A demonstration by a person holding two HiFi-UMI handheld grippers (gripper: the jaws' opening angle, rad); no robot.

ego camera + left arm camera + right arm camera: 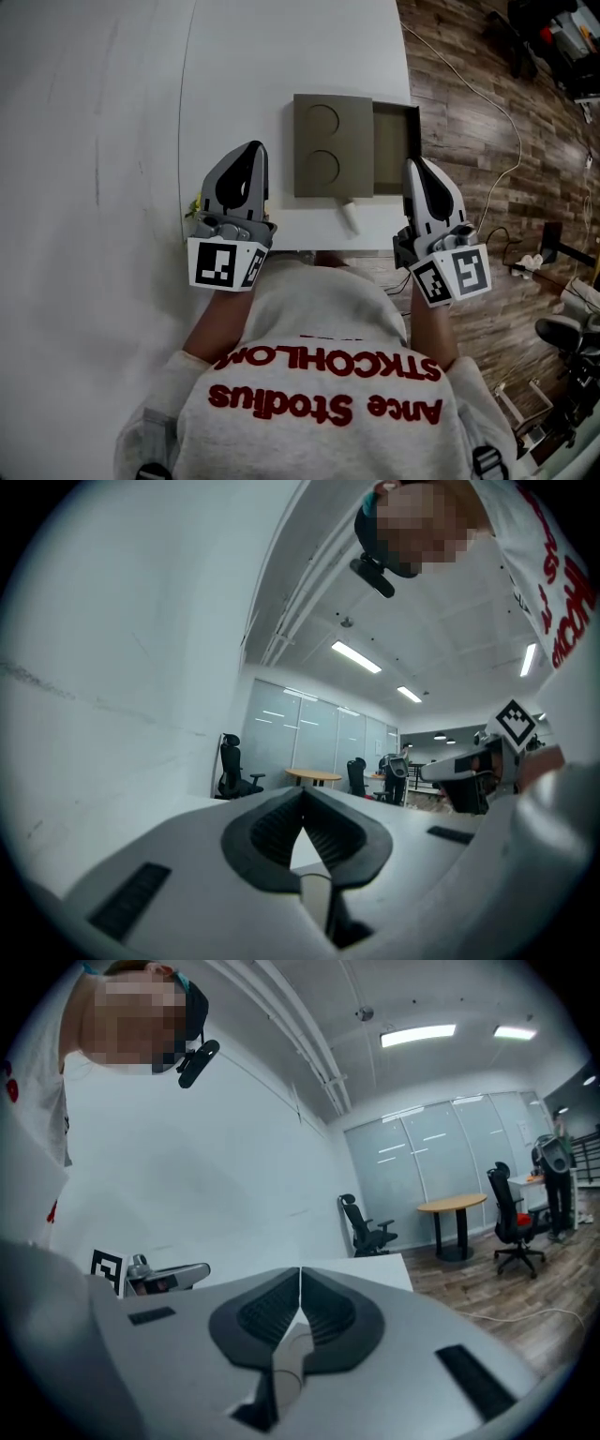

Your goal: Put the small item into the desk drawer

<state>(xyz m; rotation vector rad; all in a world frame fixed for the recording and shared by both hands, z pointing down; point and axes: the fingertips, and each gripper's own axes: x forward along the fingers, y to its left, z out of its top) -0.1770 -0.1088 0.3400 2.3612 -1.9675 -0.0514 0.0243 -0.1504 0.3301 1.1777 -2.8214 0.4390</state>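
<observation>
Head view shows the white tabletop [281,66] with a flat, dark olive box [333,145] sitting near its right end, two round recesses on its lid. The desk drawer [396,141] is already slid out of the box's right side and stands open. Its inside is shadowed, and nothing shows in it as far as I can tell.

So the opening step looks done. The pick-up, the carry to the right and the drop into the drawer are all left, and probably closing it as well.

The left gripper [251,150] is held over the near edge of the tabletop, left of the box. In the left gripper view its fingers [272,829] are pressed together with nothing between them. The right gripper [412,165] hangs just off the tabletop's right edge, beside the open drawer. In the right gripper view its fingers [325,1312] also meet tip to tip and hold nothing.

The small item [349,217] lies on the tabletop just near of the box, between the two grippers and closer to the right one. It is a short, pale, stubby piece lying on its side at a slant. It looks light and easy to pinch, though whether its far end touches the box is not clear.
</observation>
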